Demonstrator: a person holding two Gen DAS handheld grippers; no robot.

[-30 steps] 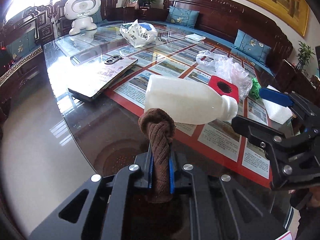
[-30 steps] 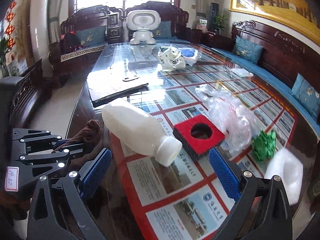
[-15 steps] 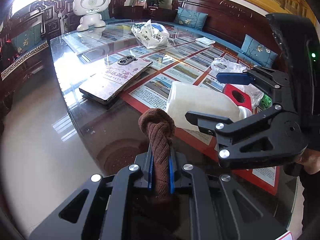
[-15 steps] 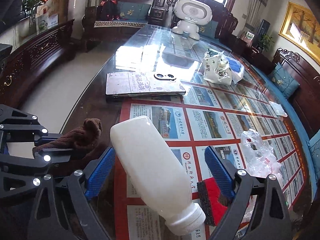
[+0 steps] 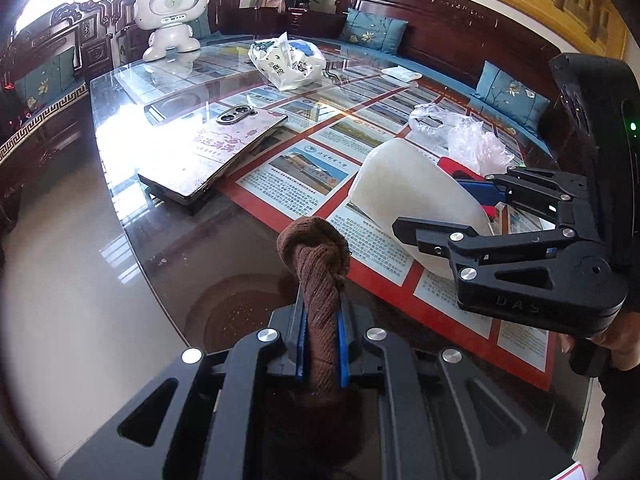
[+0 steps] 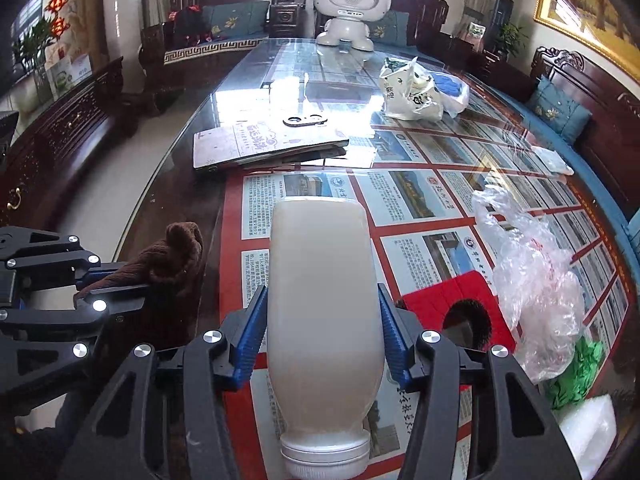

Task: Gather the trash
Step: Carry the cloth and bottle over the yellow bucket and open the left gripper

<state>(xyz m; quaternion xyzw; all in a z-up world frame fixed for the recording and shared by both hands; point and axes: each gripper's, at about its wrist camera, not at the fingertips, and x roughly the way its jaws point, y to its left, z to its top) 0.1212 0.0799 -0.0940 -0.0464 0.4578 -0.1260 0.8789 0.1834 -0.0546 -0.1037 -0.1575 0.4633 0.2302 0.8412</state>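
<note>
A white plastic bottle (image 6: 324, 300) lies on the glass table, cap toward the right wrist camera; it also shows in the left wrist view (image 5: 416, 196). My right gripper (image 6: 322, 320) has its blue pads against both sides of the bottle. My left gripper (image 5: 322, 316) is shut on a brown cloth (image 5: 316, 256), held just left of the bottle (image 6: 172, 256). Crumpled clear plastic (image 6: 532, 280), a red foam block with a hole (image 6: 460, 304), green scrap (image 6: 576, 376) and white foam (image 6: 588, 432) lie to the right.
A book with a phone case on it (image 6: 268, 140) lies further back. A white plastic bag (image 6: 412, 88) and a white robot figure (image 6: 348, 8) stand at the far end. The table edge (image 6: 160, 176) curves on the left. Wooden sofas surround the table.
My right gripper swung around to line up with the bottle and closed its jaws onto the bottle's sides. My left gripper kept holding the cloth and stayed nearly still.
</note>
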